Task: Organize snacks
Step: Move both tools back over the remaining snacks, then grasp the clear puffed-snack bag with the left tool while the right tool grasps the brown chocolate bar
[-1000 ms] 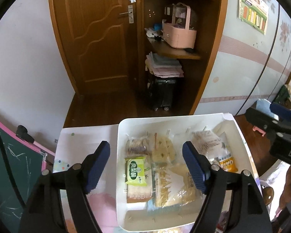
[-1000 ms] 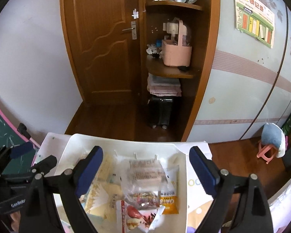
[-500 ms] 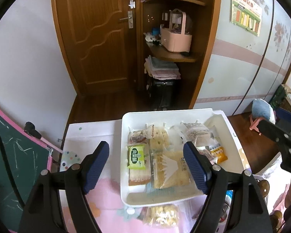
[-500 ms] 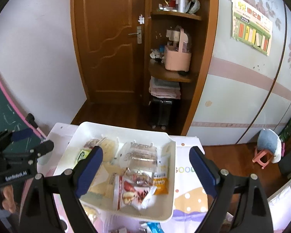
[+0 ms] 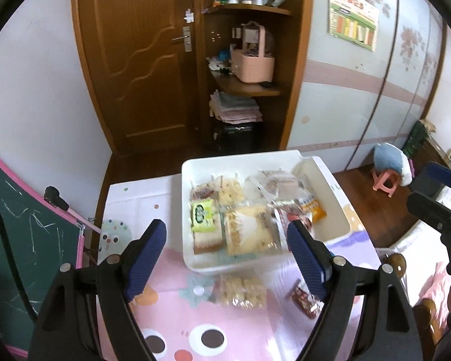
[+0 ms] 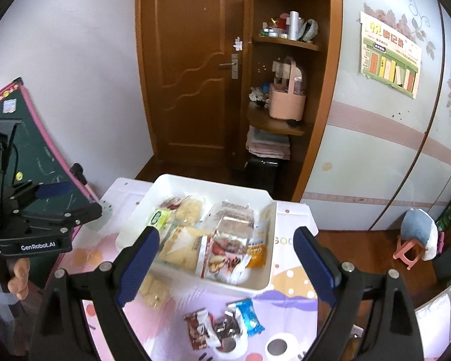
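Your left gripper [image 5: 227,248] and right gripper [image 6: 227,254] both hang spread wide with nothing between the fingers, above the near rim of the white tray [image 6: 195,182]. The tray sits on the cartoon tablecloth [image 5: 165,316], its long axis running away from you toward the wooden door [image 6: 192,60]. Inside it, the green-labelled packet [image 5: 202,214] lies lengthwise; its print is unreadable. Loose snack packets [image 6: 222,325] lie just nearer than the tray. The left gripper's body reads "GenRobot.AI".
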